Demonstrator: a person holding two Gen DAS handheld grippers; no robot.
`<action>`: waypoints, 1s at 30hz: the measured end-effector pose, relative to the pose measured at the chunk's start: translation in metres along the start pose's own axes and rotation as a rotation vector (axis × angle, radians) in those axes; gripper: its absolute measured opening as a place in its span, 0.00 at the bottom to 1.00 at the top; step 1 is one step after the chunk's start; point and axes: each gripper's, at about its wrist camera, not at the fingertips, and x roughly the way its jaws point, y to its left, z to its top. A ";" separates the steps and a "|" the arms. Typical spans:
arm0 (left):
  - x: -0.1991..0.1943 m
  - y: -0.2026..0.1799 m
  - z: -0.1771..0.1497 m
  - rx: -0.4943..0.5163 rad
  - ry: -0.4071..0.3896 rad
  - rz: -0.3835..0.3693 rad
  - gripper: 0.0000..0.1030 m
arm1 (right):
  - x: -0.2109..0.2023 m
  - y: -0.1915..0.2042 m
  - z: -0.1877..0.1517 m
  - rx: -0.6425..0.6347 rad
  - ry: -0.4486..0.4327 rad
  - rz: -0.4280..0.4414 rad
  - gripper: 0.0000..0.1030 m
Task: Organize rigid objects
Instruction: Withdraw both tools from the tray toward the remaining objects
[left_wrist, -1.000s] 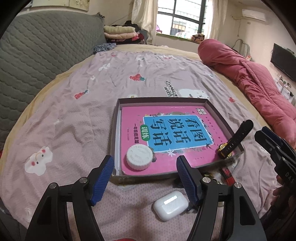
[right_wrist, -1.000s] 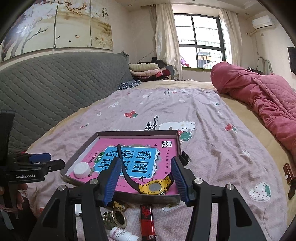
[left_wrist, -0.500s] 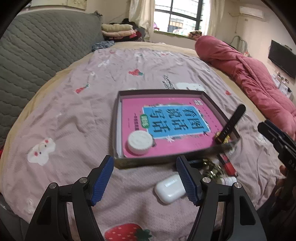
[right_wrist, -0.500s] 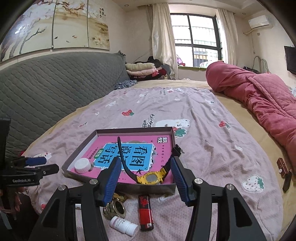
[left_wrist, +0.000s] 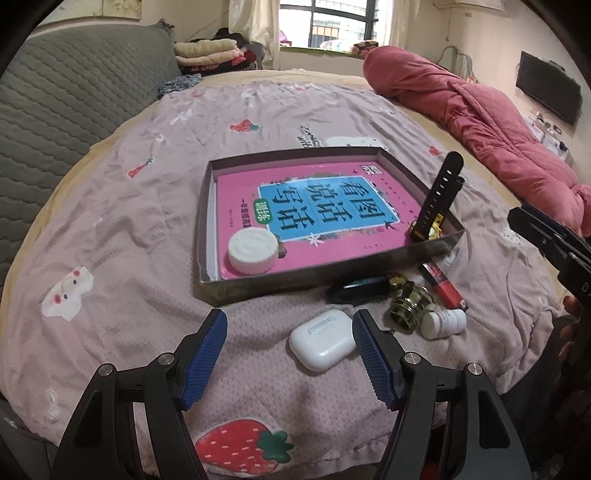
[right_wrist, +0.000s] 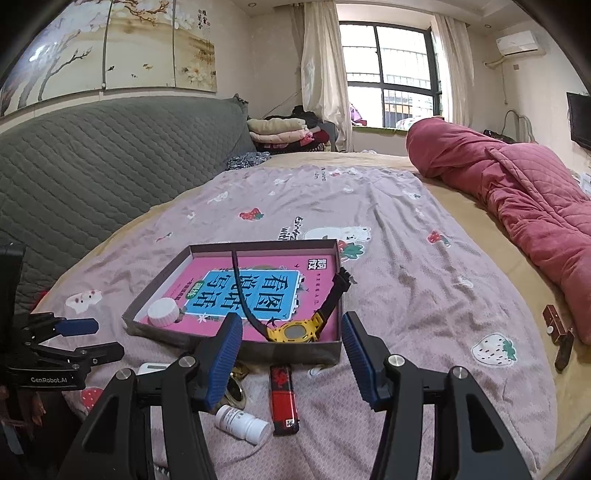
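A shallow grey box (left_wrist: 258, 286) (right_wrist: 229, 338) on the bed holds a pink book (left_wrist: 332, 240), a white round lid (left_wrist: 252, 250) (right_wrist: 163, 312) and a yellow watch with black strap (right_wrist: 295, 330) (left_wrist: 437, 201). In front of the box lie a white earbud case (left_wrist: 322, 339), a black object (left_wrist: 356, 291), a brass fitting (left_wrist: 408, 308), a small white bottle (left_wrist: 443, 324) (right_wrist: 242, 422) and a red lighter (left_wrist: 443, 286) (right_wrist: 283, 398). My left gripper (left_wrist: 290, 356) is open, just before the earbud case. My right gripper (right_wrist: 291, 352) is open and empty, above the lighter.
The bed has a pink printed sheet (left_wrist: 129, 221) and a rolled red quilt (right_wrist: 517, 192) on the right. A grey padded headboard (right_wrist: 92, 155) runs along the left. Small brown objects (right_wrist: 557, 332) lie at the right bed edge. Folded clothes (right_wrist: 284, 131) sit at the far end.
Both grippers have pulled back from the box. The loose items in front of it have come into view. The watch stays in the box.
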 end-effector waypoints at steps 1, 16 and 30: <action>0.000 0.000 0.000 0.002 0.001 -0.001 0.70 | 0.000 0.001 -0.001 -0.004 0.000 0.001 0.54; 0.000 -0.009 -0.011 0.019 0.037 -0.017 0.70 | 0.000 0.020 -0.012 -0.070 0.065 0.039 0.54; 0.017 -0.006 -0.021 0.017 0.092 -0.031 0.70 | 0.014 0.049 -0.029 -0.184 0.156 0.090 0.54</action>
